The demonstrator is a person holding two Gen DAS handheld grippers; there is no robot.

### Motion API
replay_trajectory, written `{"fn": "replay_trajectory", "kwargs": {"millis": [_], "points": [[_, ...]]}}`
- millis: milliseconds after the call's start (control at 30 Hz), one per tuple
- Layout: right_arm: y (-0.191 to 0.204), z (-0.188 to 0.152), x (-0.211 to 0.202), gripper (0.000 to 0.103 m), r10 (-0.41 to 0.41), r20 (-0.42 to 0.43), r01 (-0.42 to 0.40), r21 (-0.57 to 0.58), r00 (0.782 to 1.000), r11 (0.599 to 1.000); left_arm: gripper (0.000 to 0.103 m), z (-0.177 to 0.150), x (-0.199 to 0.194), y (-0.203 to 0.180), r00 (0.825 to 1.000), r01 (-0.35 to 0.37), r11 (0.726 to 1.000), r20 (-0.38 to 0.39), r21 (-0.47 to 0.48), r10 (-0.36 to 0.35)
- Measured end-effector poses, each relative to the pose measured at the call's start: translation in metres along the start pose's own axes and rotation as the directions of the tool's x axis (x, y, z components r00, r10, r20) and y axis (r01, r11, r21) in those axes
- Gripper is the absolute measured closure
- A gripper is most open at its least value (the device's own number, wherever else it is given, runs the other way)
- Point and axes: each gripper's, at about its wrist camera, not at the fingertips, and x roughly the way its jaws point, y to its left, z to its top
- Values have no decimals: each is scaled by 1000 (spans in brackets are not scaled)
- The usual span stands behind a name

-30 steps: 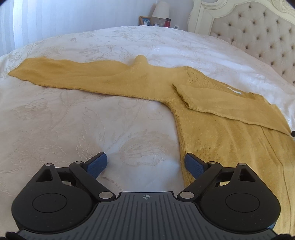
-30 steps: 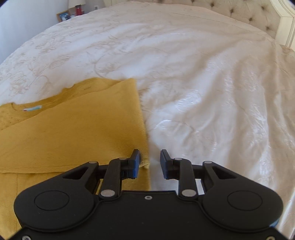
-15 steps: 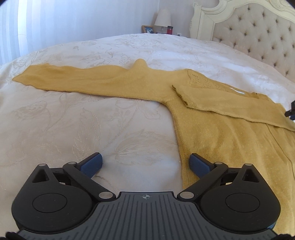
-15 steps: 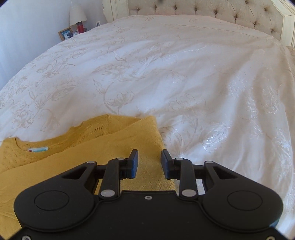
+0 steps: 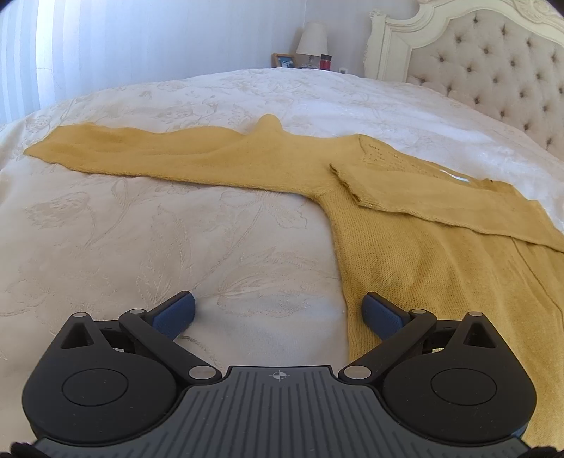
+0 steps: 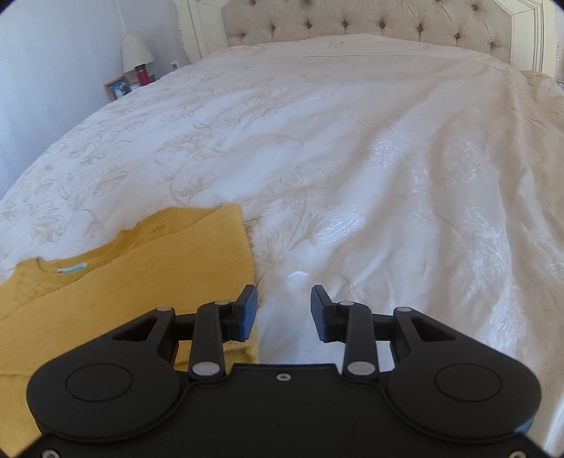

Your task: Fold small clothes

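A mustard-yellow knit sweater (image 5: pixel 416 253) lies flat on the white bedspread (image 5: pixel 148 239). One sleeve (image 5: pixel 148 155) stretches out to the left; the other sleeve (image 5: pixel 440 197) is folded across the chest. My left gripper (image 5: pixel 278 313) stands wide open over the sweater's left side edge, nothing between its fingers. In the right wrist view the sweater (image 6: pixel 141 282) fills the lower left, its neck label showing. My right gripper (image 6: pixel 283 311) hovers just past the sweater's right edge, jaws opening, only bedspread between them.
A tufted cream headboard (image 6: pixel 370 17) closes the far end of the bed. A bedside table with a lamp (image 5: pixel 312 40), a picture frame and a red bottle stands beyond the bed. Bare bedspread (image 6: pixel 387 176) spreads to the right of the sweater.
The right gripper swung over the folded sleeve and back to the sweater's right edge, and its jaws widened a little. The left gripper opened slightly wider and tilted up.
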Motion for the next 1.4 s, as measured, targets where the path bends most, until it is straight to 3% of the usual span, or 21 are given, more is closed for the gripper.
{"fn": "replay_trajectory", "kwargs": {"millis": [100,267,367,567,633,700,800,900,1100,1267,1400], "points": [[-7,-24,-36,57,52,-25,-52,1,998,999,0,0,0,0,1000,0,1000,3,0,0],[0,-72,-71,56,53,-64,-57,-66,997,996,0,-3,-2,0,1000,4,1000,23,-4,-4],[19,-98,-88,55,43,-29,-47,-148,999,988,0,-5,-3,3,999,20,1000,38,-17,-19],[66,-122,-93,55,139,-18,-139,-273,990,952,0,-6,-5,5,998,30,999,48,-24,-29],[68,-131,-85,56,135,-36,-140,-256,990,956,0,-6,-5,4,999,26,999,46,-20,-25],[61,-141,-81,56,84,-33,-90,-230,996,969,0,-6,-5,3,999,24,1000,45,-18,-23],[38,-153,-85,57,63,-25,-66,-136,998,989,0,-6,-5,2,999,21,1000,42,-16,-20],[25,-158,-95,57,34,-15,-35,-96,999,995,0,-4,-5,2,999,16,1000,35,-10,-16],[27,-153,-121,49,75,77,-67,-102,994,992,2,5,-9,6,999,42,999,-21,17,-41],[48,-125,-148,39,211,80,-204,-93,974,975,2,21,-27,26,995,73,997,-65,21,-71],[73,-100,-169,31,364,64,-358,-97,929,929,2,47,-41,57,996,65,998,-69,9,-64]]}}
